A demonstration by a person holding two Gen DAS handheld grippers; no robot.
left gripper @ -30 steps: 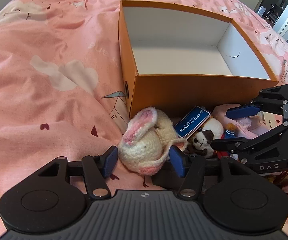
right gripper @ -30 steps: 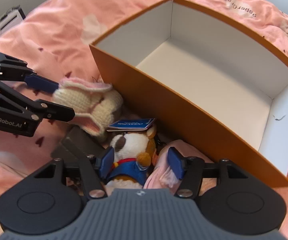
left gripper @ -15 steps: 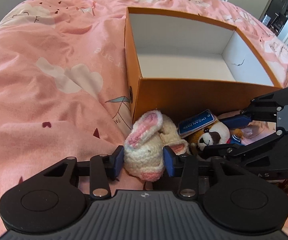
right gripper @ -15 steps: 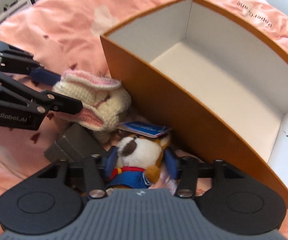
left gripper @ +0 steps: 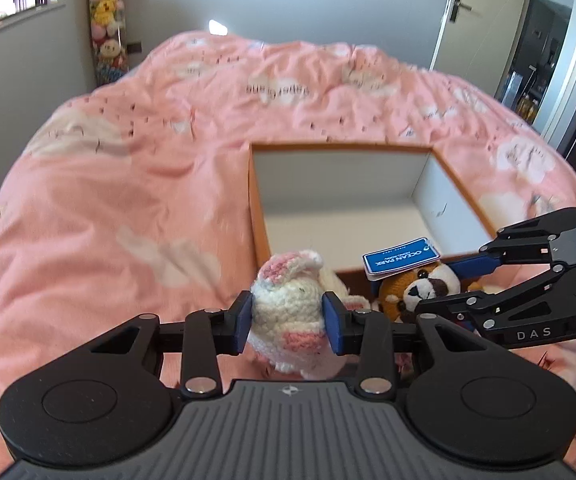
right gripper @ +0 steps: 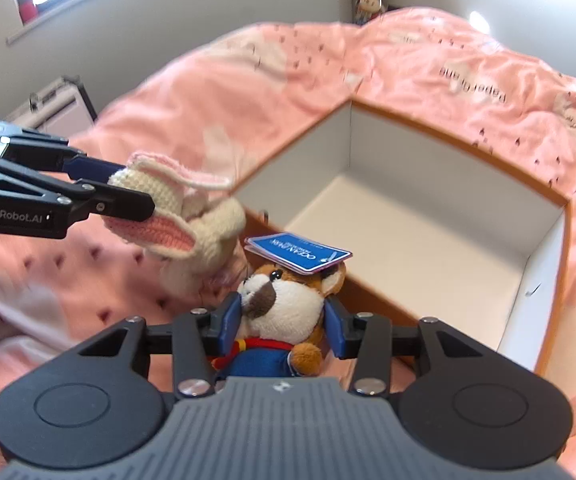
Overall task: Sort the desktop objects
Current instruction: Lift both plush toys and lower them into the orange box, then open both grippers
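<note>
Since last frame: both toys are up off the pink duvet (left gripper: 136, 184), I've got them level with the box rim now.
Left gripper (left gripper: 288, 317): still squeezing down, pads pressed into the crochet bunny (left gripper: 288, 312), ears pointing toward the box.
Right gripper (right gripper: 284, 322): clamped on the plush fox (right gripper: 284, 308), upright, blue tag (right gripper: 297, 257) flat on its head.
Box (right gripper: 463, 146): orange, just beyond both toys, inside bare, loads of room.

Left gripper (left gripper: 288, 322), jaws closing, now clamped on crocheted bunny (left gripper: 288, 312); right gripper (right gripper: 284, 326) clamped on fox plush (right gripper: 284, 304). Both toys lifted off pink bedding (left gripper: 128, 200), brought up w/ box (left gripper: 459, 184) rim level.
</note>
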